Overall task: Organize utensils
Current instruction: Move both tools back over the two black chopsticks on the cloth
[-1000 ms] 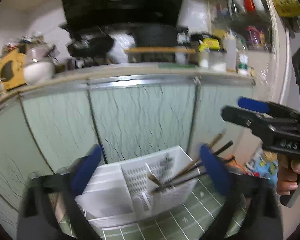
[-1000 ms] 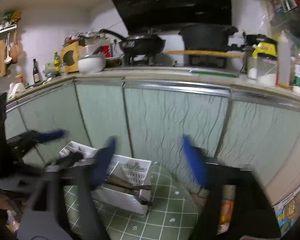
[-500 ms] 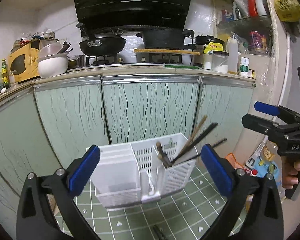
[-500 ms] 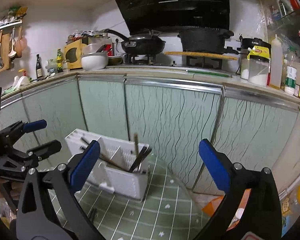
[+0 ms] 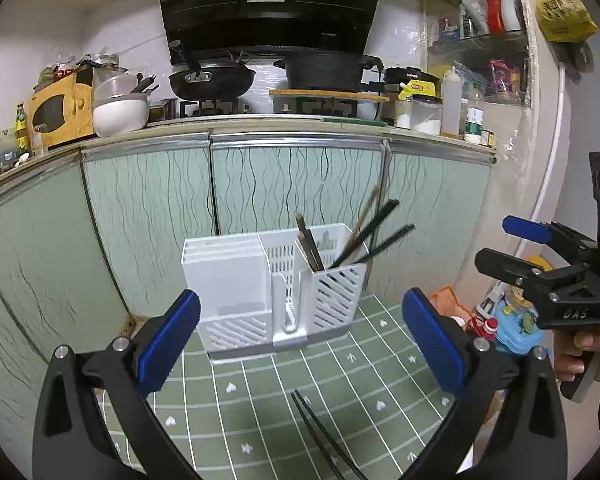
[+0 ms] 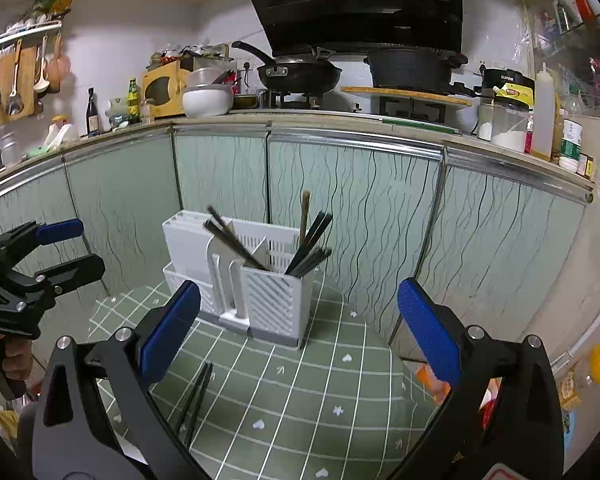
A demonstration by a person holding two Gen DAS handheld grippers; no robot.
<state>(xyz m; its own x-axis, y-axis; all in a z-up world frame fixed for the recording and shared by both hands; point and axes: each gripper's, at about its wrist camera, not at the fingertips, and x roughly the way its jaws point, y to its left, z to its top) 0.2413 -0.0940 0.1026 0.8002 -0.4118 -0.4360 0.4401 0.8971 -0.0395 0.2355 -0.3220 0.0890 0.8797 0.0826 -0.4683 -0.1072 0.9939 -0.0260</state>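
Observation:
A white slotted utensil holder (image 5: 276, 284) (image 6: 260, 280) stands upright at the far edge of a green checked table mat (image 5: 300, 396) (image 6: 300, 384). Several dark and wooden chopsticks (image 5: 364, 232) (image 6: 310, 240) lean in its right compartment. One loose pair of black chopsticks (image 5: 320, 432) (image 6: 196, 400) lies on the mat nearer to me. My left gripper (image 5: 300, 340) is open and empty, in front of the holder. My right gripper (image 6: 298, 332) is also open and empty, and it shows at the right edge of the left wrist view (image 5: 500, 248).
Green cabinet doors (image 5: 292, 188) rise just behind the mat. The counter above carries a wok (image 5: 212, 80), a black pot (image 5: 324, 72), a white bowl (image 5: 120, 112) and jars (image 5: 420, 116). Colourful clutter (image 5: 516, 320) sits low at the right. A hand (image 5: 580, 356) holds the right gripper's handle.
Both views have pulled back and steadied, so the holder, tilted and blurred a second ago, now stands upright. The right gripper's jaws have spread wider. The loose chopsticks have come into view.

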